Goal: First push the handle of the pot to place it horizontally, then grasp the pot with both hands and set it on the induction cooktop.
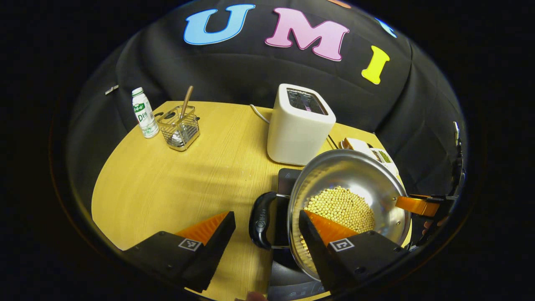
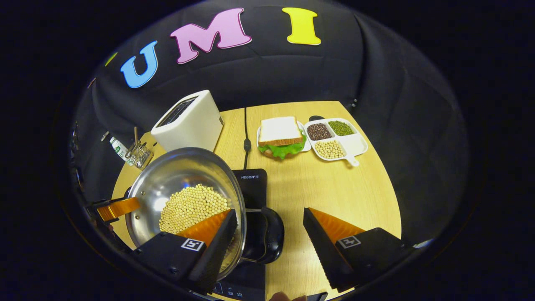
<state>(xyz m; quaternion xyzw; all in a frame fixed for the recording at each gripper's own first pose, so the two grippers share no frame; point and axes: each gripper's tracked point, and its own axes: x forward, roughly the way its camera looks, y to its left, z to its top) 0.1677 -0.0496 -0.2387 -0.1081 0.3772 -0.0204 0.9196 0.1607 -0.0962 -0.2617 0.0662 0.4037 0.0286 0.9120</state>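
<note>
Pot: the steel pot point(image 1: 355, 184), holding a heap of pale soybeans point(image 1: 340, 207), sits over the black induction cooktop point(image 2: 253, 184) near the table's front edge; I can't tell whether its base is fully down on the glass.
Left gripper: the left gripper point(image 1: 267, 228) is spread wide open, one finger over bare table, the other over the pot's rim, with the pot's black left handle point(image 1: 261, 219) in the gap and neither finger pressing it.
Right gripper: the right gripper point(image 2: 269, 228) stands just as wide, the black right handle point(image 2: 267, 236) between its fingers, untouched as far as I can see.
Step in hand: to my eye the handles lie level and the pot is at the cooktop, so this is either the moment before the two-sided grasp or just after letting go; I can't say which.
Doing it well: if grasping, close both sides together, squarely on the handles, and keep the pot level so the beans stay put.
Risk: a finger catching the rim could tip it.
Surface: a light wooden table point(image 1: 175, 184).
Room: a white toaster point(image 1: 299, 123) just behind the pot; a wire caddy point(image 1: 179, 127) and drink bottle point(image 1: 144, 113) at the far left; a sandwich point(image 2: 281, 136) and a divided dish of beans point(image 2: 336, 138) at the far right.
</note>
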